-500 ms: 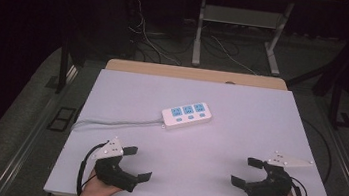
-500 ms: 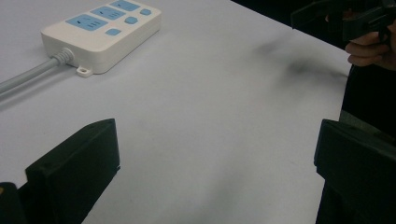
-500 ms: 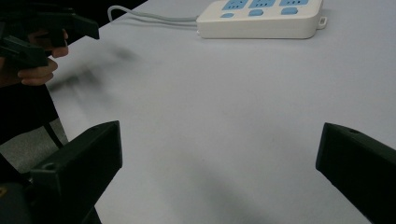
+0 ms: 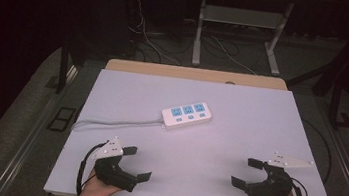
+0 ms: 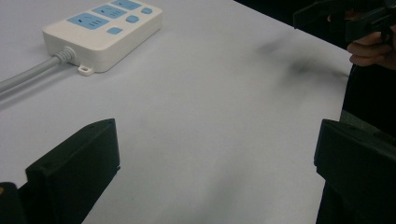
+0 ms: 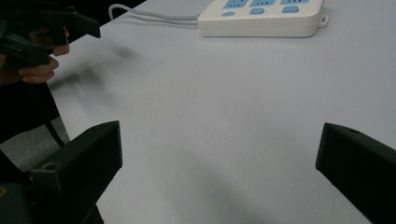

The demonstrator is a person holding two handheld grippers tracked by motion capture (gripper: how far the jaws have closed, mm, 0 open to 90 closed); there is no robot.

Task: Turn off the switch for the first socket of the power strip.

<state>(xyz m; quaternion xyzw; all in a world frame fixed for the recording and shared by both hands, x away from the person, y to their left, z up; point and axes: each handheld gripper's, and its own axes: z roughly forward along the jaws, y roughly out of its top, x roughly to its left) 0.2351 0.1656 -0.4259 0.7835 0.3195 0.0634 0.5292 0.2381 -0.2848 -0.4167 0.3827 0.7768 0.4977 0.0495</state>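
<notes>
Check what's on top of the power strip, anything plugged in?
Nothing plugged in. The power strip shows three blue socket panels on top, each with a blue button beside it, all free. Its grey cord leaves one end. Its underside lies on the table, unseen.

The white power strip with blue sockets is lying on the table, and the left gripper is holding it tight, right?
Not quite. The power strip does lie on the table, but the left gripper isn't holding it. The high view shows that gripper near the table's front edge, apart from the strip, and the left gripper view shows its jaws wide open with bare table between them.
</notes>
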